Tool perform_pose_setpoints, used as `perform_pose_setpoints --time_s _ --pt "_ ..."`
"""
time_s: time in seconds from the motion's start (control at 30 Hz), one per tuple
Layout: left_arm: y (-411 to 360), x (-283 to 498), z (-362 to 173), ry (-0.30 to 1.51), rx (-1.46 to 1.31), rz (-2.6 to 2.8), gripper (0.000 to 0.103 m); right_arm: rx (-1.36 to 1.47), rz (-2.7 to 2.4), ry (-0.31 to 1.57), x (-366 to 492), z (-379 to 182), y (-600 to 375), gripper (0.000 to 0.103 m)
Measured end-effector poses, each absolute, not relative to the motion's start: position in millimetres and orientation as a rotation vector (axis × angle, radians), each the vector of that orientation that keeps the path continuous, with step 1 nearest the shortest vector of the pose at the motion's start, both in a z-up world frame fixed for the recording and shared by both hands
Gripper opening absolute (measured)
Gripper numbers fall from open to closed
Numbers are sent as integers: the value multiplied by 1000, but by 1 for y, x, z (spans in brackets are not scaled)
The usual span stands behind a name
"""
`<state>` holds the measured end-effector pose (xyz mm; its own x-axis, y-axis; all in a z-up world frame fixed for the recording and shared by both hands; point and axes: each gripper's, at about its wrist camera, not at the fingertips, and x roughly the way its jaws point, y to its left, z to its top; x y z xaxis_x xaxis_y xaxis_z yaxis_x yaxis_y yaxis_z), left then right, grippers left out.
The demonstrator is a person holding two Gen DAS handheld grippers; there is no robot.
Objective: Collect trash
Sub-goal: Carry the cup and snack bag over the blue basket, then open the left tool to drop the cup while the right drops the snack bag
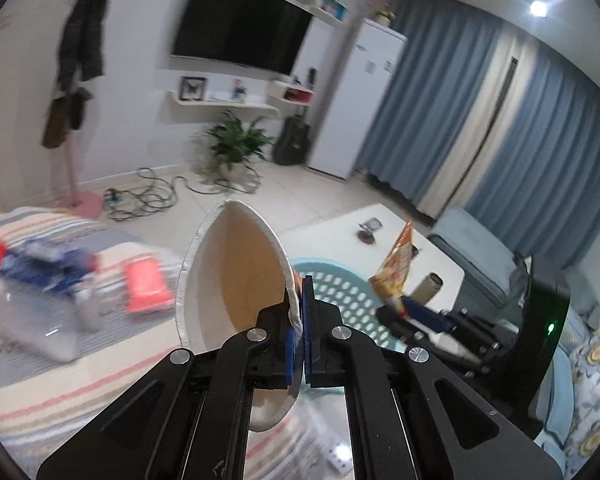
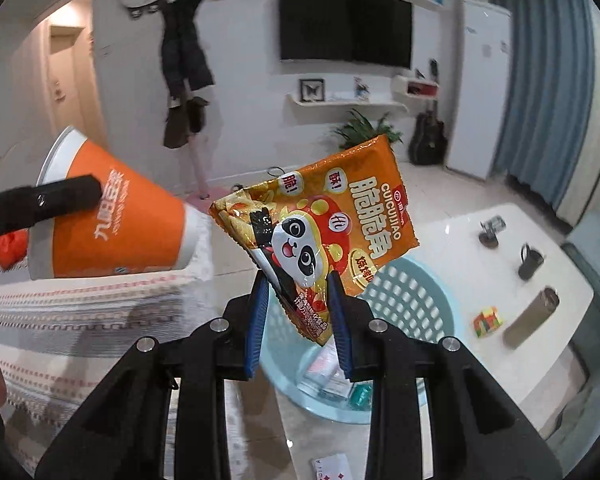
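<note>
My left gripper [image 1: 299,312] is shut on the rim of a paper cup [image 1: 228,276], white inside. In the right wrist view the same cup [image 2: 116,224] is orange outside and tilts on its side in the air at the left. My right gripper [image 2: 300,304] is shut on the lower corner of an orange snack bag [image 2: 324,220] with a panda on it. The left wrist view shows that bag [image 1: 396,264] held up at the right. A pale blue perforated basket [image 2: 412,300] stands just below and beyond both grippers, with a few packets at its bottom.
A striped blanket [image 1: 60,380] at the left carries a clear plastic bottle [image 1: 40,280] and a red packet [image 1: 146,284]. A white table [image 2: 548,248] beyond the basket holds a cardboard tube [image 2: 532,316], a colourful cube [image 2: 487,322] and small dark items. Cables [image 1: 148,196] lie on the floor.
</note>
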<state>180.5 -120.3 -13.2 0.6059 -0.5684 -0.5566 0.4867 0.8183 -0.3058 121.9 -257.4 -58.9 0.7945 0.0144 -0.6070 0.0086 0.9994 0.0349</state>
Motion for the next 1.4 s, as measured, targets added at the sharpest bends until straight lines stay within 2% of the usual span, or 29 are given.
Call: perform_pose_setpoints --time_s 0.2,0.5,0.57,0.63,0.8,0.83,1.1,1.4 --pt "-186 215 -55 832 -113 -711 1 189 -32 744 140 -100 -317 27" --pt "-221 237 -111 963 -87 -717 1 256 -68 860 154 -156 -352 29" --pt "-224 240 -114 978 -77 -713 1 257 -70 877 156 -161 -352 31" --pt "-223 241 -118 989 -79 -706 5 256 -72 886 157 -163 -352 39" --pt "-223 241 -112 975 -75 -688 33 264 -83 880 156 -161 -357 54" --pt "-220 240 -110 970 -76 -684 35 264 -84 878 155 -160 -358 54" --pt "-207 225 -90 915 -78 -670 37 256 -81 862 145 -149 -354 54" --pt "-161 198 -66 847 -131 -638 39 193 -20 786 134 -108 -311 54"
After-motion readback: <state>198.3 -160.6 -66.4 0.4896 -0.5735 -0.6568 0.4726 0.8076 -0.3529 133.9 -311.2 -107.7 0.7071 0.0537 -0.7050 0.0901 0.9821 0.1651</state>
